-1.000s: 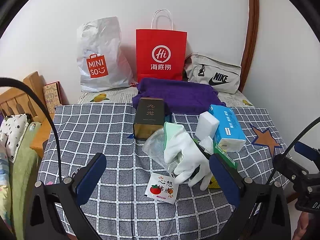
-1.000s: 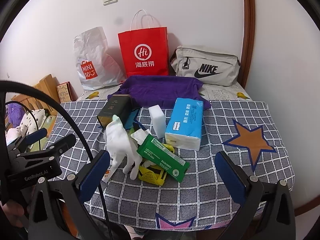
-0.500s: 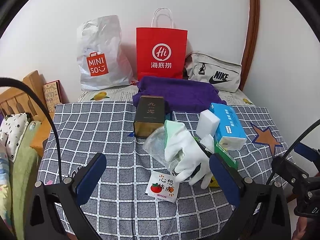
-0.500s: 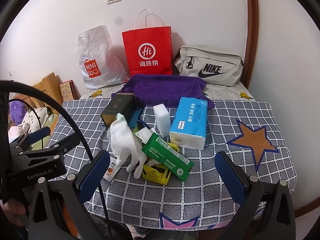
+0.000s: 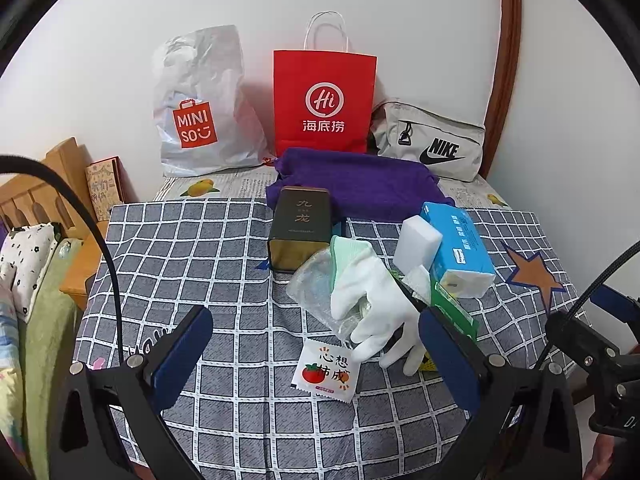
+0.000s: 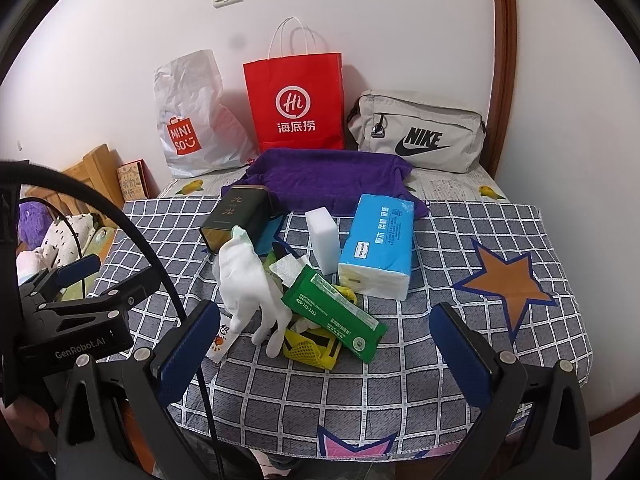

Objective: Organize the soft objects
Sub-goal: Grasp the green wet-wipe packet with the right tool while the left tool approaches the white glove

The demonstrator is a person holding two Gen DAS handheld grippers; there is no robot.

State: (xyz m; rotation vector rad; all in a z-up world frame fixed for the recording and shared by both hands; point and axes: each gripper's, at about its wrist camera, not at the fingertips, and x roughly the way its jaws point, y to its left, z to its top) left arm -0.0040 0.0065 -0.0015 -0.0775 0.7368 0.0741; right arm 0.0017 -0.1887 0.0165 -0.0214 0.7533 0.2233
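Observation:
A pile sits mid-table on the checked cloth (image 5: 180, 248): a white glove (image 5: 372, 304) (image 6: 248, 280), a blue tissue pack (image 5: 456, 244) (image 6: 380, 240), a white sponge (image 5: 416, 240) (image 6: 322, 236), a green wipes pack (image 6: 336, 312), a yellow mesh item (image 6: 308, 348), a clear plastic bag (image 5: 312, 292), a small tomato-print sachet (image 5: 326, 372) and a dark tin (image 5: 300, 228) (image 6: 236, 216). A purple towel (image 5: 356, 184) (image 6: 332, 176) lies behind them. My left gripper (image 5: 316, 356) stands open in front of the glove. My right gripper (image 6: 324, 348) is open before the pile, holding nothing.
Against the back wall stand a white Miniso bag (image 5: 200, 108), a red paper bag (image 5: 324, 100) and a grey Nike bag (image 5: 432, 140). A wooden headboard (image 5: 36, 188) and bedding lie to the left. The cloth's front edge (image 6: 360, 440) is close below my right gripper.
Both views have shifted slightly closer to the pile. Nothing on the table has moved, and both grippers stay open.

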